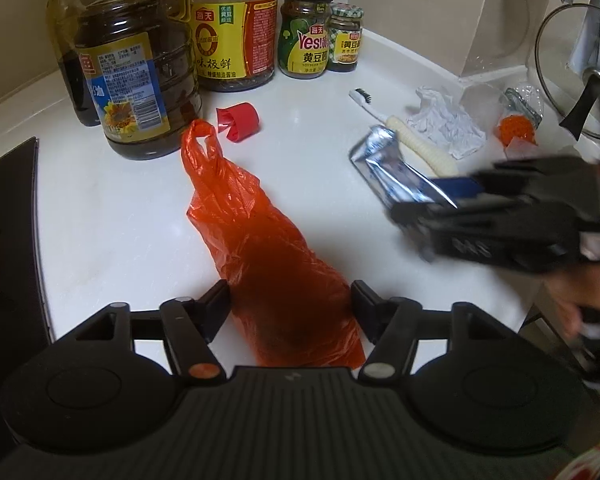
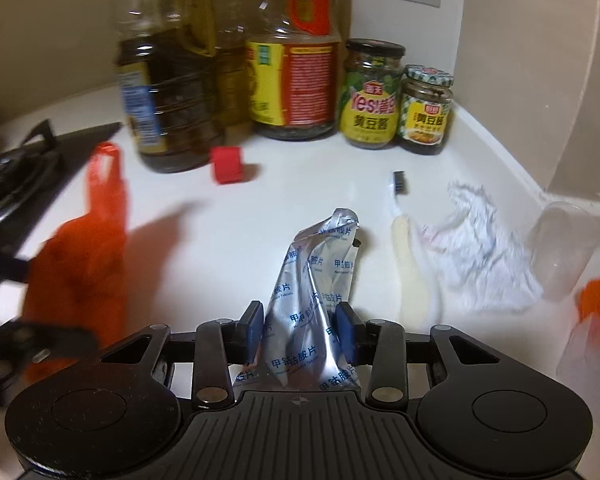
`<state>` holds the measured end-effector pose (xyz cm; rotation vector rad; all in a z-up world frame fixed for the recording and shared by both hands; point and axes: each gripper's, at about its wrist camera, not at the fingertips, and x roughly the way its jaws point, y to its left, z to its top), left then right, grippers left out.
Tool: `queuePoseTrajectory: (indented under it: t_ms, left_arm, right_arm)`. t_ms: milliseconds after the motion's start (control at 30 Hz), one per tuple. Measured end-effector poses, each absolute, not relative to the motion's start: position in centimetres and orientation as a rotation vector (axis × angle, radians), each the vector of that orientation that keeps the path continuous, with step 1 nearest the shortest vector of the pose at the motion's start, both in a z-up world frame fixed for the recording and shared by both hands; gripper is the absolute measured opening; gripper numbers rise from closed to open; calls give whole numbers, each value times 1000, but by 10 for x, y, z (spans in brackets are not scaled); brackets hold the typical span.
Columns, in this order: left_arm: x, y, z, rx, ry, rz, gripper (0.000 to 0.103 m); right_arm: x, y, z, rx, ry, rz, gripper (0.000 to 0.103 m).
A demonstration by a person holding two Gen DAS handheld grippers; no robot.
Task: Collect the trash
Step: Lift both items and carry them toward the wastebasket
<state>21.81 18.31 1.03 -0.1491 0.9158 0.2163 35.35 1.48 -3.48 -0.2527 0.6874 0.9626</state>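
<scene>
Right gripper: the fingers are closed on the foil packet, which is lifted off the surface.
Left gripper: the fingers are open astride the orange bag.
Relation: the bag's long axis runs away from the left fingers toward the bottles; the packet is held just beside it, at the right.

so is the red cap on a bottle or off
Off. The red cap lies on its side on the white counter, loose in front of the oil bottle, joined to nothing.

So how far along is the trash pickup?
Nothing looks bagged yet. In hand: the right gripper pinches the silver foil packet; the orange bag lies between the left gripper's open fingers. Left on the counter: crumpled tissue, red cap, toothbrush, clear cup.
</scene>
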Motion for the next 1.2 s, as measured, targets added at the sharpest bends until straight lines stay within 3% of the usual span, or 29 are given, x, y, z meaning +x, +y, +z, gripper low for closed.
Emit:
queuePoseTrajectory:
  t_ms: [67,400,500,533,667,1200]
  left_arm:
    - [216,184,9,-160,906,235,75]
    - [207,193,9,-297,772,369,81]
    - [202,198,11,-336,747,392,62]
    - [200,199,11,-345,742,385,45]
    - [194,195,14,-322,747,367,37]
    - [147,127,34,-308,733,178,33]
  right_arm:
    - [341,6,-33,-244,685,969,40]
    - [318,-18,-30,-214,666,947,40]
    - [317,-21,-29,-203,662,937,40]
    - [317,-23,-28,-200,660,935,40]
    - [314,-27,-27,-193,655,930,40]
    - [266,-84,-7,-103,631,912,39]
